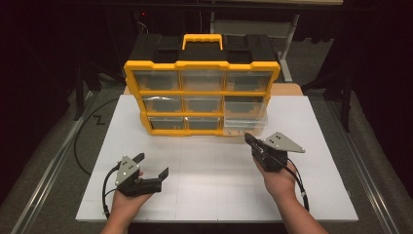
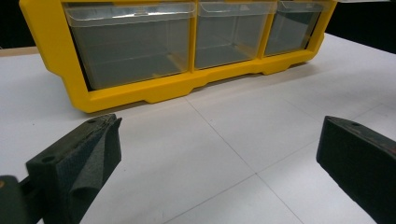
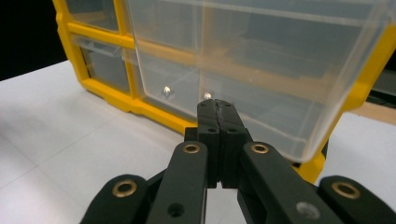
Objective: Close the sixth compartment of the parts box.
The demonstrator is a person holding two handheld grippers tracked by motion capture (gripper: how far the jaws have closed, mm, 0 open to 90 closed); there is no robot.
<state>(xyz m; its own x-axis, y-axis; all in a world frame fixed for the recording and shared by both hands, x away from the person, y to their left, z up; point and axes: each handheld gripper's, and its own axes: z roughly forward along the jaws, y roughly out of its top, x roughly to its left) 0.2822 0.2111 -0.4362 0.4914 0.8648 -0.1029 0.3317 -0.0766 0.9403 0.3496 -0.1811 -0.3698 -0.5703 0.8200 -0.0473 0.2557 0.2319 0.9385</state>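
A yellow organizer (image 1: pixel 202 92) with clear drawers stands at the back of the white board (image 1: pixel 302 190). Its bottom right drawer (image 1: pixel 246 124) is pulled out a little. My right gripper (image 1: pixel 248 137) is shut, tips close to that drawer's clear front (image 3: pixel 261 70). Two small shiny metal pieces (image 3: pixel 166 89) show through the wall. One sits right above the gripper's (image 3: pixel 218 103) tips, and I cannot tell whether it is held. My left gripper (image 1: pixel 153 164) rests open near the front left, nothing between its pads (image 2: pixel 95 149). It faces the bottom row (image 2: pixel 133 46).
The organizer's black top and yellow handle (image 1: pixel 202 41) lie behind the drawer face. Bare white board stretches between the two grippers and the organizer. A black cable (image 1: pixel 80 141) curves off the board's left edge. Dark floor surrounds the board.
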